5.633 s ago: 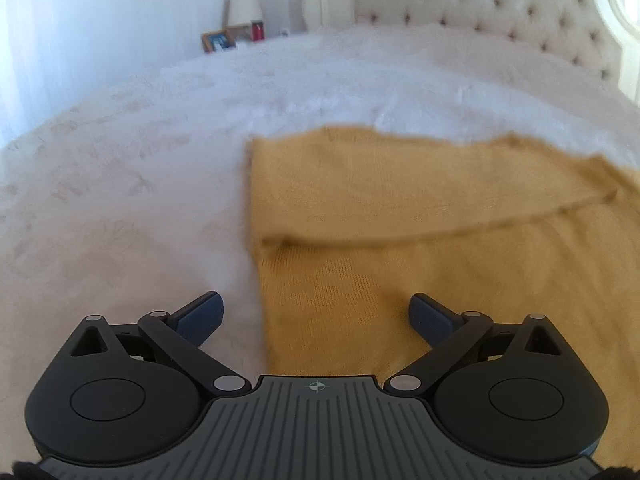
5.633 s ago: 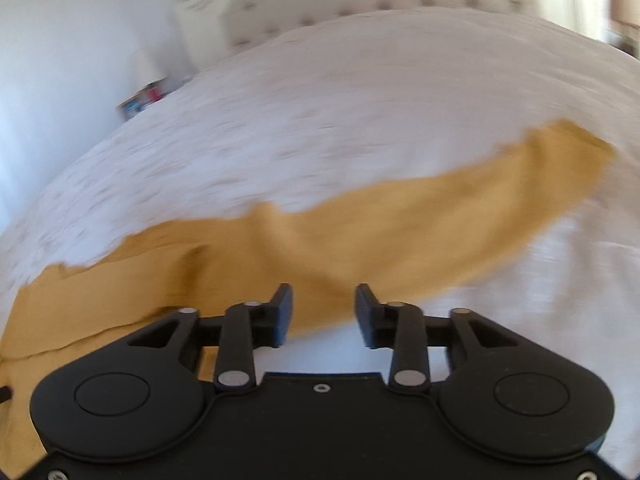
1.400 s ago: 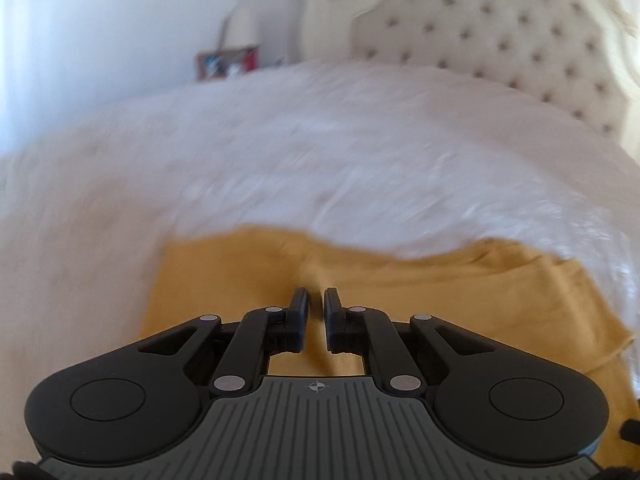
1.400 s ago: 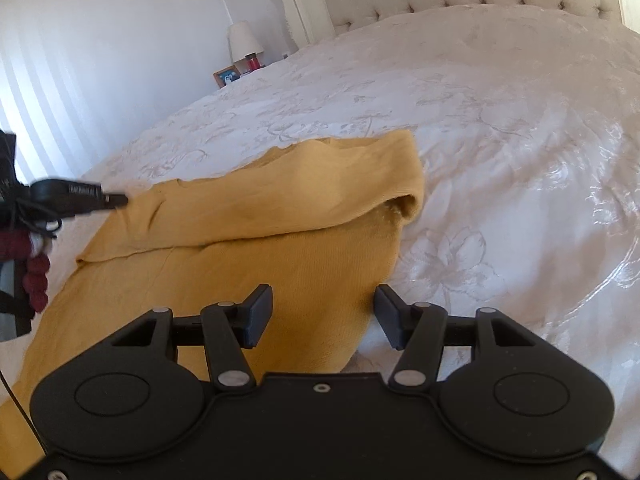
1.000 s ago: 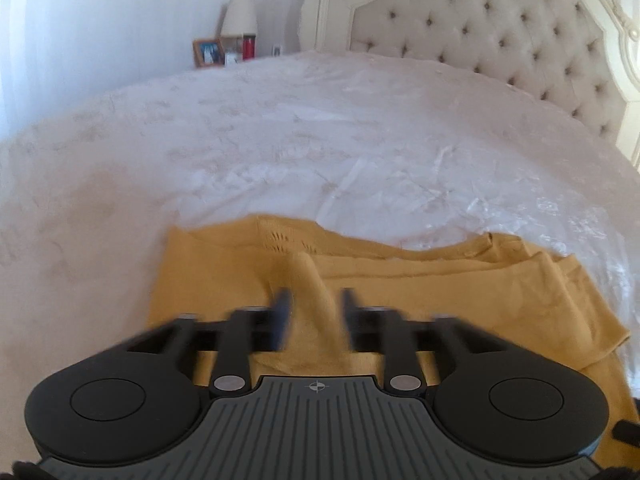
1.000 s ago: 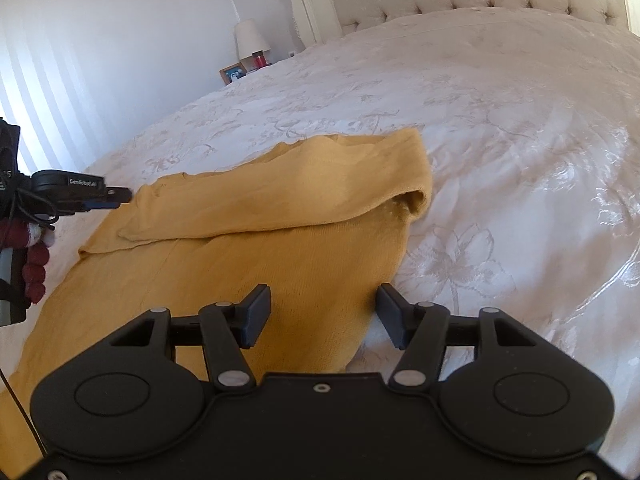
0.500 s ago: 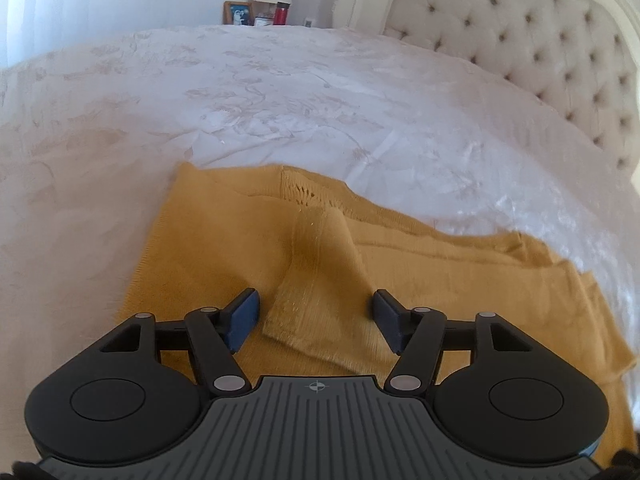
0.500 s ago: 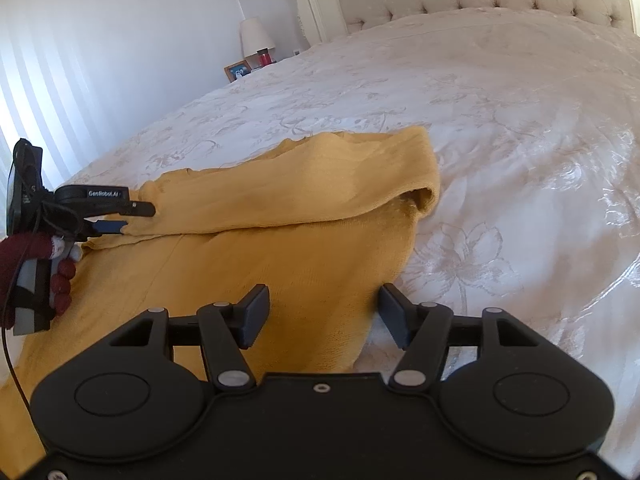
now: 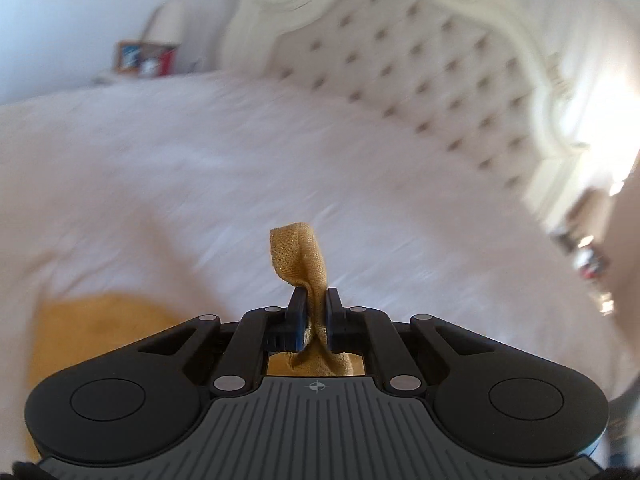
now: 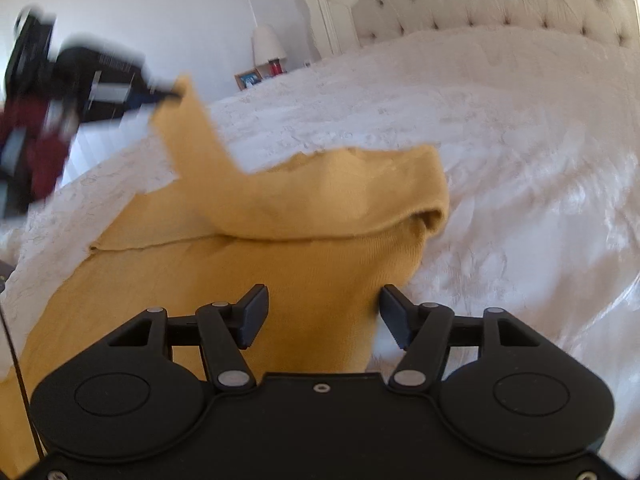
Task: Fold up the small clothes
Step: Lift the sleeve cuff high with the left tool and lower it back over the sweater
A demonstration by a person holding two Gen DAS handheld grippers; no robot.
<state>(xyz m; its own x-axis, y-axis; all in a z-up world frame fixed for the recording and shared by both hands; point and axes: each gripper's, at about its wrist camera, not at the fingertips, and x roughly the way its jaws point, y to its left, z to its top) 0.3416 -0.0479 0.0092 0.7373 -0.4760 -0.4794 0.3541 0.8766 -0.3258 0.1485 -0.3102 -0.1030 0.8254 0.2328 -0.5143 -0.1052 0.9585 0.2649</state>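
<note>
Mustard knit: in the left wrist view we see a strip of the yellow garment [image 9: 304,264] pinched in the left gripper [image 9: 316,320], its end curling up past the fingertips.
Left grip: clenched on the fabric, with the cloth bunched between the jaws.
Bed: the white bedspread [image 9: 200,168] blurs behind, so we judge a lift under way.
Right wrist view: the garment lies spread on the bedspread, one sleeve-like strip drawn up toward the left gripper at the upper left.
Right gripper [image 10: 322,312]: released, its jaws wide over the garment's near edge, nothing pressed between them.
Doing it well: we should carry the strip across the body slowly, keep it taut, and lay it flat without dragging the lower layers.
</note>
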